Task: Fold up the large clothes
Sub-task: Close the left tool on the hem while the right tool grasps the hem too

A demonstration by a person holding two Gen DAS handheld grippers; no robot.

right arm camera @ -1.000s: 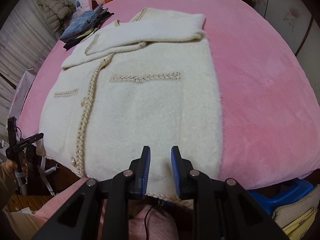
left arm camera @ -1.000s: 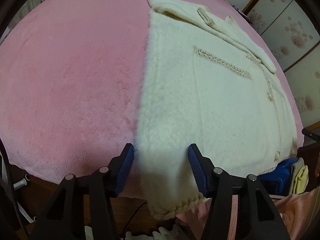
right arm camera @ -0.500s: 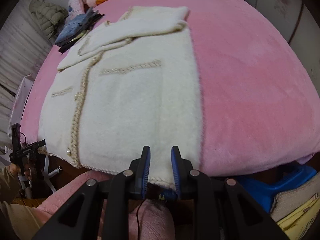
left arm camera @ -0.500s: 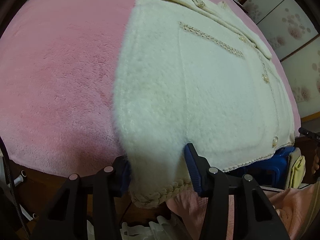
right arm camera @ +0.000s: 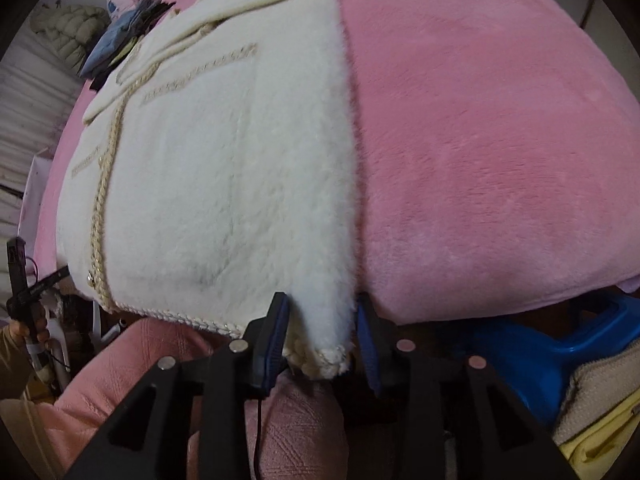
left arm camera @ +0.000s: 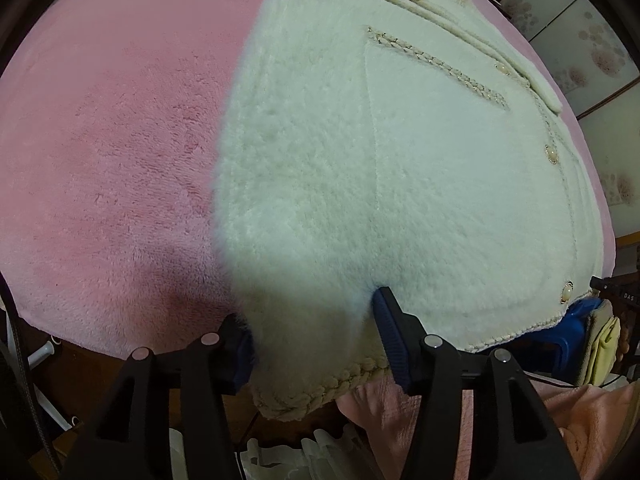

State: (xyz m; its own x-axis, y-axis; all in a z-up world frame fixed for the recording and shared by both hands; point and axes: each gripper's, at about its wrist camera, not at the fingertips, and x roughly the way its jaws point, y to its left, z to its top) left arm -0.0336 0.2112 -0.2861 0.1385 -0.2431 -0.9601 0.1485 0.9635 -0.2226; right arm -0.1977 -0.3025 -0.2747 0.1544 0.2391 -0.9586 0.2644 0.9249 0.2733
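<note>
A cream fluffy cardigan (left arm camera: pixel 380 168) with braided trim and pearl buttons lies flat on a pink plush bed cover (left arm camera: pixel 104 140), its sleeves folded across the chest. My left gripper (left arm camera: pixel 314 340) is open, its jaws straddling the cardigan's bottom left hem corner. In the right wrist view the cardigan (right arm camera: pixel 224 168) hangs over the bed edge. My right gripper (right arm camera: pixel 322 334) is open, its jaws either side of the bottom right hem corner.
A stack of folded dark and blue clothes (right arm camera: pixel 120 36) sits at the far side of the bed. A blue plastic stool (right arm camera: pixel 552 344) stands by the bed edge on the right. Pink-clad legs (right arm camera: pixel 280 412) are below the grippers.
Both grippers moved forward onto the hem corners. The right gripper's jaws opened wider and now straddle the right corner. The left jaws now have the left corner between them.
</note>
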